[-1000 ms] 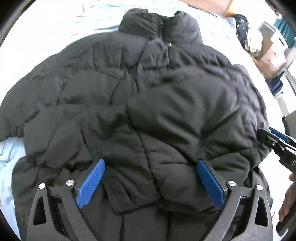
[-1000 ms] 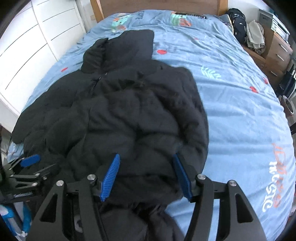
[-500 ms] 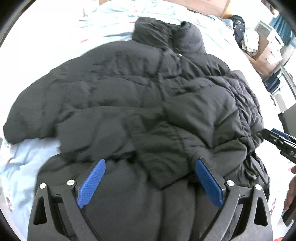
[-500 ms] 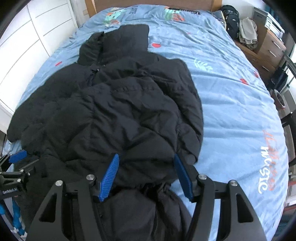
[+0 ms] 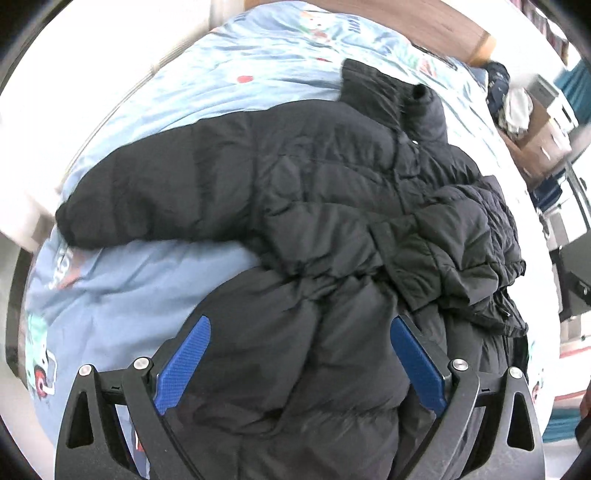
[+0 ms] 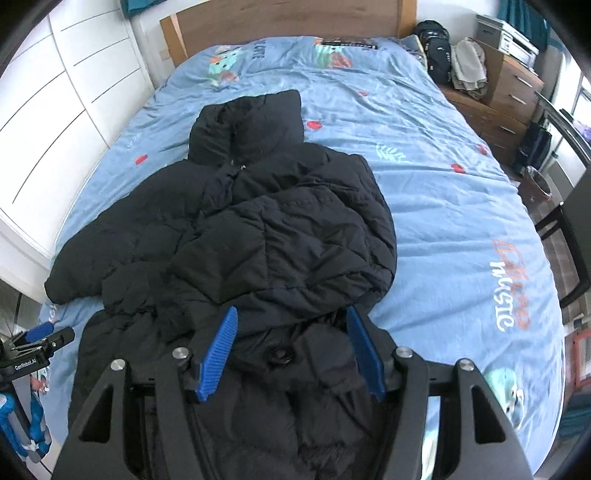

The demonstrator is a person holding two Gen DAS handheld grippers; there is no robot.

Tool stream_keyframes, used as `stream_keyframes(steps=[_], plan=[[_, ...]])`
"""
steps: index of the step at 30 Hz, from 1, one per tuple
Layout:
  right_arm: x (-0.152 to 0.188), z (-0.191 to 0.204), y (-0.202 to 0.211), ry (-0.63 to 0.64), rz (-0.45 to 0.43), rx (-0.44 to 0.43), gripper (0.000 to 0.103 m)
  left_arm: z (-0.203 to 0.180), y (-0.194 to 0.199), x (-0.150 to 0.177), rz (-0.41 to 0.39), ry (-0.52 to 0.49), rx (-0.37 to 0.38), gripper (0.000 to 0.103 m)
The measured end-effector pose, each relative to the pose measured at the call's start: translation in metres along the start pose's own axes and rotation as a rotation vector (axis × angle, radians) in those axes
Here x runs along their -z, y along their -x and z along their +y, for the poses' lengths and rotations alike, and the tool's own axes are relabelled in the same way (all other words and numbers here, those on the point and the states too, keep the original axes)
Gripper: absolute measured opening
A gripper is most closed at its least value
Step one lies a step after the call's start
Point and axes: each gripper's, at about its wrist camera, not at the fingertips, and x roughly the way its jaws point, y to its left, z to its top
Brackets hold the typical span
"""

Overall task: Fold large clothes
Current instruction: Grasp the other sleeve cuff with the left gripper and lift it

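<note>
Lying bunched on the blue printed bedcover (image 6: pixel 443 206), a black puffer jacket (image 6: pixel 258 236) is seen from both wrist cameras, its hem nearest and its hood (image 6: pixel 251 125) toward the wooden headboard (image 6: pixel 288 18). The right gripper (image 6: pixel 291 347) is held over the near hem with its blue fingers (image 6: pixel 218 354) about half spread; padded fabric bulges between them, but whether it is pinched cannot be told. The left gripper (image 5: pixel 299 365) is shown wide apart above the hem, fabric lying beneath and between its pads (image 5: pixel 184 365) without visible pressure. One sleeve (image 5: pixel 155 192) is stretched out to the left across the bedcover, while the other side is folded over the jacket's middle. Farther off, a wooden dresser (image 6: pixel 513 85) with a black bag (image 6: pixel 437 48) beside it stands right of the bed, and white wardrobe doors (image 6: pixel 55 110) line the left.
</note>
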Motion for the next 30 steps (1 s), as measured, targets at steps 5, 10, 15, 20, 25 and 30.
stream_keyframes(steps=[5, 10, 15, 20, 25, 30], plan=[[0.01, 0.01, 0.004, -0.041, 0.008, 0.018, 0.06, 0.051, -0.003, 0.007, 0.007, 0.094, 0.013, 0.097], [0.018, 0.029, -0.009, -0.035, 0.041, 0.022, 0.06, 0.115, -0.012, 0.011, 0.0, 0.233, 0.042, 0.097], [0.019, 0.051, -0.027, -0.001, 0.069, 0.031, 0.06, 0.171, -0.023, 0.016, -0.004, 0.344, 0.048, 0.097], [0.019, 0.067, -0.041, 0.012, 0.088, 0.04, 0.06, 0.227, -0.042, 0.01, -0.02, 0.493, 0.134, 0.094], [0.024, 0.078, -0.053, 0.019, 0.111, 0.051, 0.06, 0.27, -0.069, -0.006, -0.044, 0.622, 0.242, 0.094], [0.033, 0.074, -0.058, 0.001, 0.133, 0.081, 0.06, 0.293, -0.098, -0.021, -0.041, 0.71, 0.285, 0.094]])
